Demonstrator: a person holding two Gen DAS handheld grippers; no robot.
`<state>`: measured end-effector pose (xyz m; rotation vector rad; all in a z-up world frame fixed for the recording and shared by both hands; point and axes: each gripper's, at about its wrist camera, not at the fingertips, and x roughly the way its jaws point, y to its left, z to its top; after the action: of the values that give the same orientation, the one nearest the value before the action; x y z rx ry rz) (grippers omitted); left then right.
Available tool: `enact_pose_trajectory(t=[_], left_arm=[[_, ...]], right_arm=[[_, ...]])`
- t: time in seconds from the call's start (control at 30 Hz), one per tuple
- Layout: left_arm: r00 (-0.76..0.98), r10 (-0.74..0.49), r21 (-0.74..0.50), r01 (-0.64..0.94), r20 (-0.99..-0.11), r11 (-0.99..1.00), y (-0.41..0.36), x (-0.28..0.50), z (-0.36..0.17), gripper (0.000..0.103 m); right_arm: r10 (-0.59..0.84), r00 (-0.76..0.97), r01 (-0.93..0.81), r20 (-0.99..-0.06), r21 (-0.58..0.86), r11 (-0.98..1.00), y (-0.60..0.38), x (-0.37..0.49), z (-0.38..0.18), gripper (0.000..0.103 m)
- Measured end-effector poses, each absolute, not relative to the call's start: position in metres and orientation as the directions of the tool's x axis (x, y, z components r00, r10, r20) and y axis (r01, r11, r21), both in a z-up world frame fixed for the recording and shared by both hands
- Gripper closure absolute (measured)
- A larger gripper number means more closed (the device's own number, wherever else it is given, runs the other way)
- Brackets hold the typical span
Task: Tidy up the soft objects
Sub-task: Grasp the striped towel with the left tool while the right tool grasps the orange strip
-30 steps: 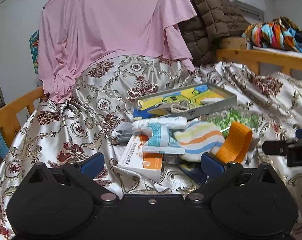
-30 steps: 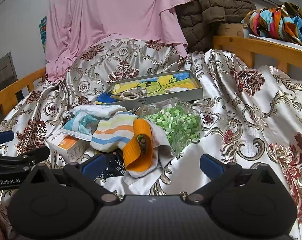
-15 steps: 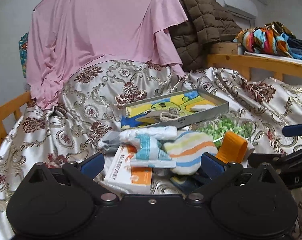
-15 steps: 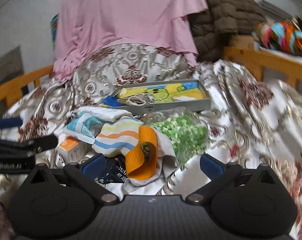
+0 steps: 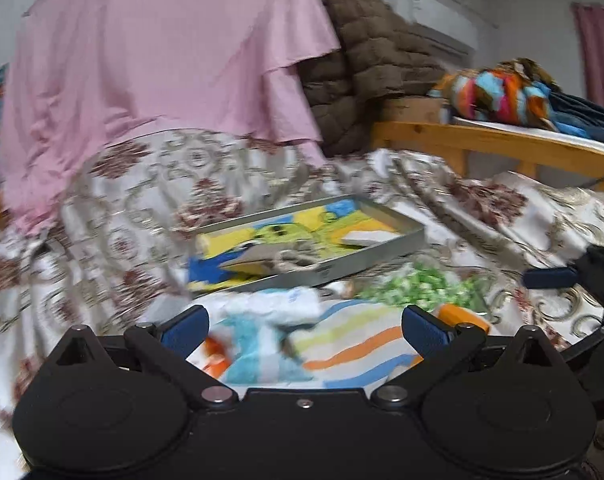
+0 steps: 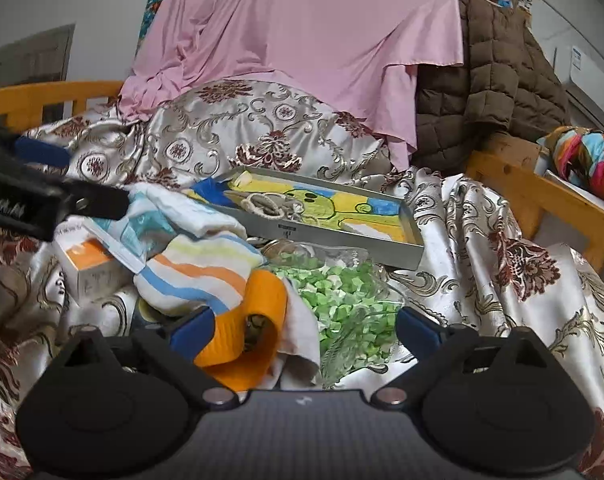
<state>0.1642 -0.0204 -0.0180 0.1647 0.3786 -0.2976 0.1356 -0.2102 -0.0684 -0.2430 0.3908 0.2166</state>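
Closing on the striped cloth (image 6: pixel 200 270) with both grippers gaping, empty: left gripper (image 5: pixel 303 326), right gripper (image 6: pixel 303 330), aiming for a bunched fold, clear of the orange box (image 6: pixel 88 258).

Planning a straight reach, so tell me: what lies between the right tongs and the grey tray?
In the right wrist view, the orange band lies just ahead of the right tongs, then the bag of green bits, which runs up to the grey tray.
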Motion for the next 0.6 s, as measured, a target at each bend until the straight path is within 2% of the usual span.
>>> enact_pose_trajectory(t=[0.1, 0.3, 0.47, 0.6], left_arm=[[0.864, -0.312, 0.112, 0.382, -0.394, 0.917, -0.029, 0.177, -0.024, 0.001], [0.808, -0.384, 0.087, 0.467, -0.447, 0.880, -0.039, 0.193, -0.035, 0.001], [0.715, -0.454, -0.112, 0.472, -0.532, 0.875, -0.034, 0.220, -0.047, 0.001], [0.679, -0.476, -0.184, 0.458, -0.559, 0.870, -0.034, 0.236, -0.054, 0.001]], right_arm=[[0.175, 0.906, -0.275, -0.386, -0.221, 0.936, -0.207, 0.135, -0.069, 0.009], [0.220, 0.896, -0.336, -0.386, -0.268, 0.903, -0.198, 0.135, -0.075, 0.023], [0.238, 0.890, -0.368, -0.390, -0.303, 0.879, -0.189, 0.138, -0.081, 0.030], [0.236, 0.889, -0.371, -0.392, -0.316, 0.873, -0.187, 0.142, -0.084, 0.041]])
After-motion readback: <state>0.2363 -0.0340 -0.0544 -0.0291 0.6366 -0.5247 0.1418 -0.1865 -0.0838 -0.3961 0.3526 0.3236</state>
